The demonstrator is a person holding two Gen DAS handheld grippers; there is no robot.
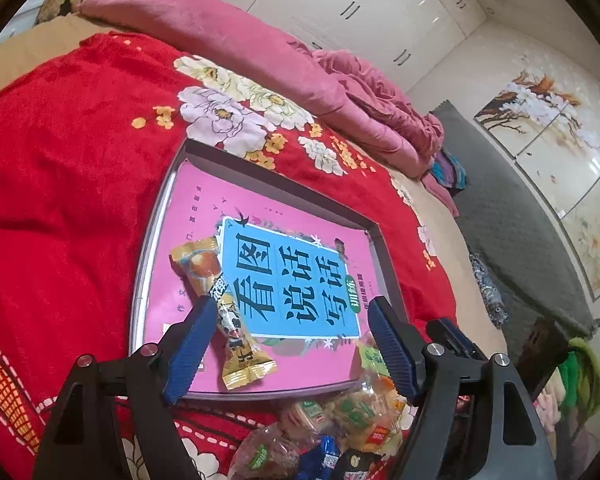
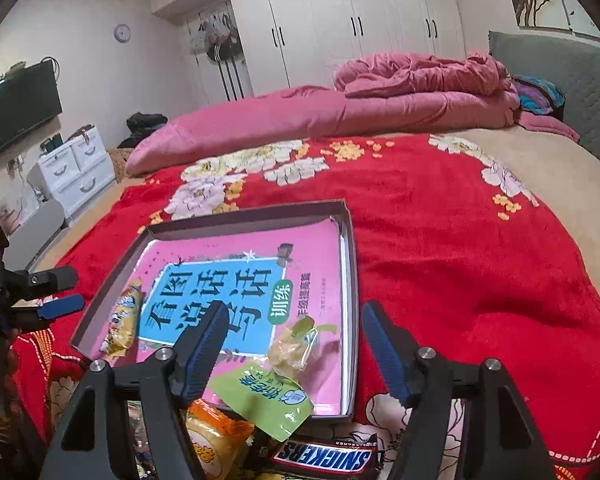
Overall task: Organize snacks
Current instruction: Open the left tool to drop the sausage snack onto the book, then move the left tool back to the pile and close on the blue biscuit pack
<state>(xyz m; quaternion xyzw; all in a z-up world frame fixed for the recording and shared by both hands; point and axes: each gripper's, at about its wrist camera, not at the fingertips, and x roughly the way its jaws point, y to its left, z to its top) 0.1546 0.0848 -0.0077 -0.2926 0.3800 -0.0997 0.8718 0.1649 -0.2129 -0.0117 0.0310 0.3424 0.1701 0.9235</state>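
A shallow dark box (image 1: 156, 216) (image 2: 350, 280) lined with a pink book lies on the red bed blanket. A long yellow snack packet (image 1: 224, 312) (image 2: 124, 320) lies inside it at the left. In the right wrist view a small clear-wrapped candy (image 2: 294, 346) and a green packet (image 2: 266, 398) lie at the box's near edge. My left gripper (image 1: 288, 352) is open and empty over the box's near edge. My right gripper (image 2: 296, 348) is open and empty, with the candy between its fingers. A pile of loose snacks (image 1: 332, 436), including a Snickers bar (image 2: 324, 458), lies in front of the box.
A rolled pink quilt (image 2: 340, 116) lies across the far side of the bed. A grey headboard (image 2: 560, 80) stands at the right and white wardrobes (image 2: 360, 20) behind. The left gripper's blue finger (image 2: 60, 306) shows at the left edge of the right wrist view.
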